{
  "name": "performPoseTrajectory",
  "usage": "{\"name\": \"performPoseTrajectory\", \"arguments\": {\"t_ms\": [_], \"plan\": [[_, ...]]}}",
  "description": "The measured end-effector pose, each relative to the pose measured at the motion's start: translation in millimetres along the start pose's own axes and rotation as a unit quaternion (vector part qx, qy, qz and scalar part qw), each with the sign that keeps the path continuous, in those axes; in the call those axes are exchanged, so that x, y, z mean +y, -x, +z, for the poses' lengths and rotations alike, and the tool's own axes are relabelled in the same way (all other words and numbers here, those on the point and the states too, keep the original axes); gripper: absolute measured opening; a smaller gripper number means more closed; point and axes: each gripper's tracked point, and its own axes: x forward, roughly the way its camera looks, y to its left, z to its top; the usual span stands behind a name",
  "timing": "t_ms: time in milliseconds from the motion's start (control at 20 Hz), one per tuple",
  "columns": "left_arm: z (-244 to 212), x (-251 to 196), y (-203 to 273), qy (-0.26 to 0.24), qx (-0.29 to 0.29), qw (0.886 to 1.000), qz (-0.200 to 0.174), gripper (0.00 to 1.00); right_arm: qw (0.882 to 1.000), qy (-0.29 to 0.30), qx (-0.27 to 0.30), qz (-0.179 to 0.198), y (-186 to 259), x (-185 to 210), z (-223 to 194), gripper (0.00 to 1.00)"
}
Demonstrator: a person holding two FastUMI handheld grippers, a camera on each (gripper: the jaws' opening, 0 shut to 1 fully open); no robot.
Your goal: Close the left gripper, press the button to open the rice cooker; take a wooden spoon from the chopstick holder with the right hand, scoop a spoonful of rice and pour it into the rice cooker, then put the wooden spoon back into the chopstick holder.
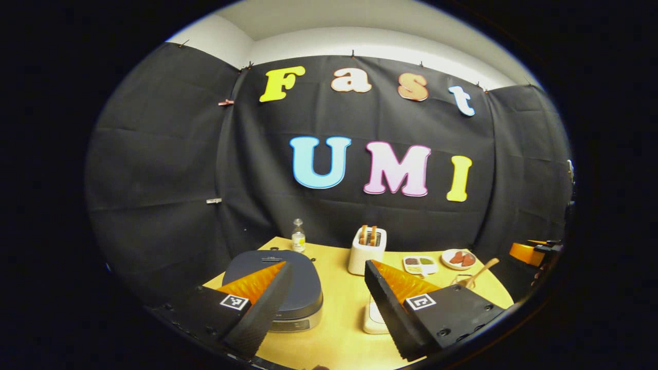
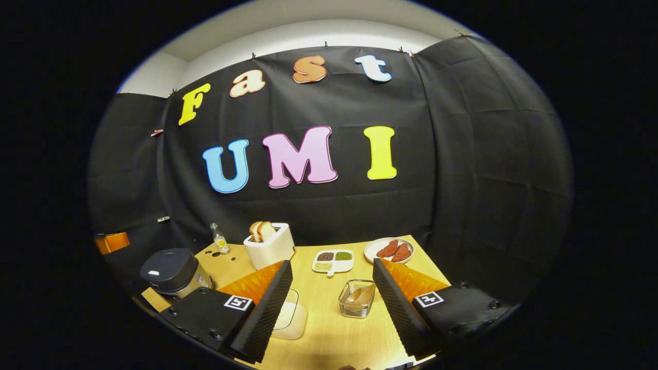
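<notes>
Wooden spoon (image 1: 480,273) standing in the wire chopstick holder (image 2: 357,298), lower right of the left gripper view (lower middle of the right gripper view, bowl end down). Rice cooker (image 1: 280,288) at lower left, dark lid down flat. Fits a stage ahead of the button press, or a finished run with lid shut again; cannot settle which. Left tool (image 1: 324,293) held wide apart above the desk (image 1: 342,329), clamped on nothing. Right tool (image 2: 333,295) likewise spread apart, holding nothing, the holder between its fingers farther off. White lidded container (image 2: 290,316) low in the frame. Pale wood desk, also carrying a toaster (image 2: 270,246), a small bottle (image 1: 298,236), a divided dish (image 2: 333,260), a plate (image 2: 388,250). Black cloth wall behind, white ceiling above.
</notes>
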Motion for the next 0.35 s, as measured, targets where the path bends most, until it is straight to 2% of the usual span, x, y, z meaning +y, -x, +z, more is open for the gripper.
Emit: {"name": "performPoseTrajectory", "arguments": {"t_ms": [150,350], "plan": [[0.0,-1.2,23.1,-0.005,-0.008,1.0,-0.028,0.95,0.999,0.002,-0.02,-0.038,35.8,-8.5,4.1,0.98],[-5.9,10.9,43.4,0.012,-0.009,0.999,-0.038,0.95,0.997,0.02,-0.035,-0.072,69.0,-15.3,2.8,0.98]]}}
